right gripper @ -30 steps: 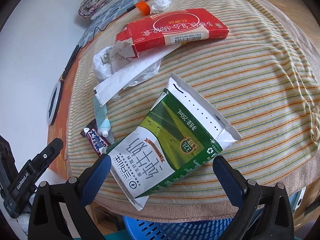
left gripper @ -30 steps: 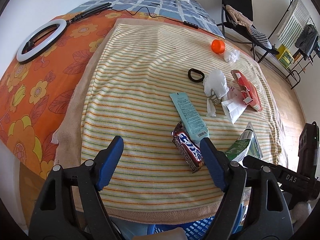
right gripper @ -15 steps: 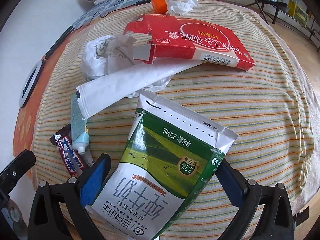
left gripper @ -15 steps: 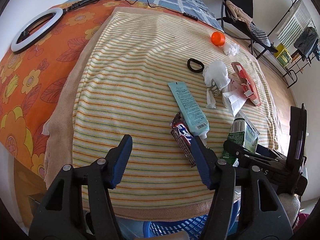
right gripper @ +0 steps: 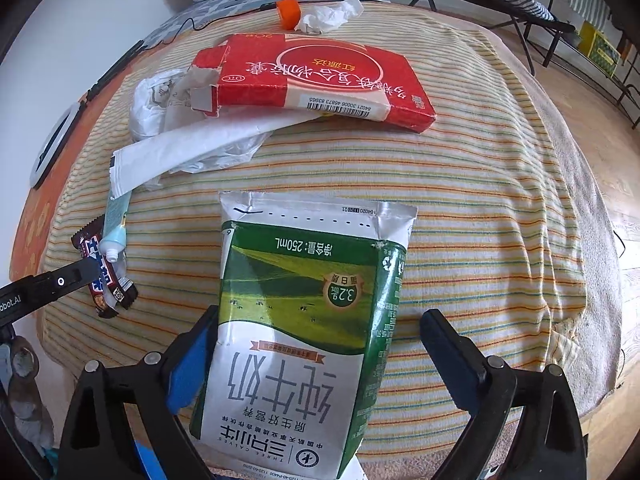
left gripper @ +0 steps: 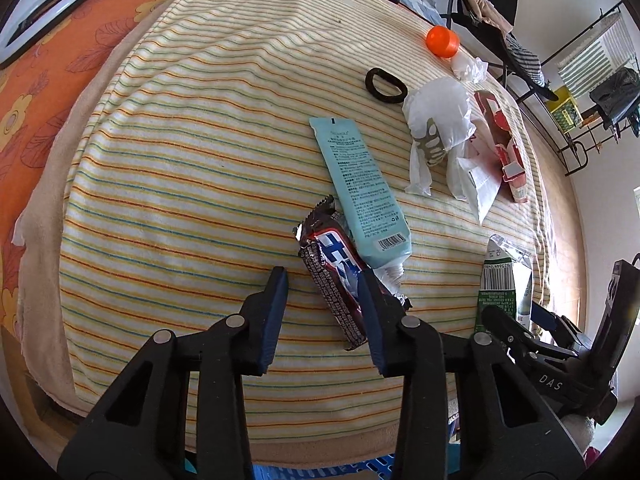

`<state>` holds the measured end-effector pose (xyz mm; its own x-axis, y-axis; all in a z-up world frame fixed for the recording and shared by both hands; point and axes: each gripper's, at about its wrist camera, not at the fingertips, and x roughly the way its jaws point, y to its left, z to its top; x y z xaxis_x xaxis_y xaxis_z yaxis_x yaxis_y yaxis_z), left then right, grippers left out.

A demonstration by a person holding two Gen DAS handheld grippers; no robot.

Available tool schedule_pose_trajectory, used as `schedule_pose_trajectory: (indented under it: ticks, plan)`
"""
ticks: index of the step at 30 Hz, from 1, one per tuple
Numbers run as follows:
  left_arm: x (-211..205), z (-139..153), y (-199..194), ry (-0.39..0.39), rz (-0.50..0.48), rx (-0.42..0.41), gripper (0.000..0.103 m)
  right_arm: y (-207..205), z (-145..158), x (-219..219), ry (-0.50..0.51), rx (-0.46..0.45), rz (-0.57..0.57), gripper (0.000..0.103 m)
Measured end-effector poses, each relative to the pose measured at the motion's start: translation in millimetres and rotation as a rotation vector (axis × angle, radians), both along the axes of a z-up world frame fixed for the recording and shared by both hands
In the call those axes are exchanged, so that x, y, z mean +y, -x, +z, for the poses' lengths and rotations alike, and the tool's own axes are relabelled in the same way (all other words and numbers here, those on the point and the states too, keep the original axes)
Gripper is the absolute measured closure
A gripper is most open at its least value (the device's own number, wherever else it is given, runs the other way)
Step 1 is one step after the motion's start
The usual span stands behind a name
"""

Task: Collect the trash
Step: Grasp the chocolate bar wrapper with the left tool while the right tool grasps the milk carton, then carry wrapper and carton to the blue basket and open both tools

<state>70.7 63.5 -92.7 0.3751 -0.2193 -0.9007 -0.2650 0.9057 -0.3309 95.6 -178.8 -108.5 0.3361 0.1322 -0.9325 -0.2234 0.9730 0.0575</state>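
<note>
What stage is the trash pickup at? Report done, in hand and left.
Done: nothing visibly binned. The blue plastic basket below the bed edge shows no contents from here.

In hand: the open right gripper straddles the green-and-white milk carton; the open left gripper is beside the dark candy bar wrapper.

Left: the teal tube, red cardboard box, white plastic bag, crumpled tissue.

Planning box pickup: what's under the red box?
The red box rests on a folded white paper bag and crumpled white plastic. Anything beneath its middle is hidden.

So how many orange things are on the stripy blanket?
1: an orange cap at the blanket's far end, beside crumpled white paper. Others could hide under the trash.
</note>
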Motion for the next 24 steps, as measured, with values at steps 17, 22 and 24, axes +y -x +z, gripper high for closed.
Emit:
schedule_pose_trajectory:
  ticks: [17, 22, 24]
  plan:
    - [21.9, 19.3, 25.3, -0.096, 0.013, -0.074, 0.098, 22.8, 5.2, -15.5, -0.041, -0.032, 0.062, 0.024]
    - [22.6, 39.8, 34.5, -0.095, 0.009, -0.135, 0.098, 31.6, 6.8, -16.9, -0.054, -0.03, 0.07, 0.027]
    - [21.7, 45.5, 38.5, -0.102, 0.008, -0.152, 0.099, 32.6, 6.8, -12.9, -0.051, -0.034, 0.082, 0.027]
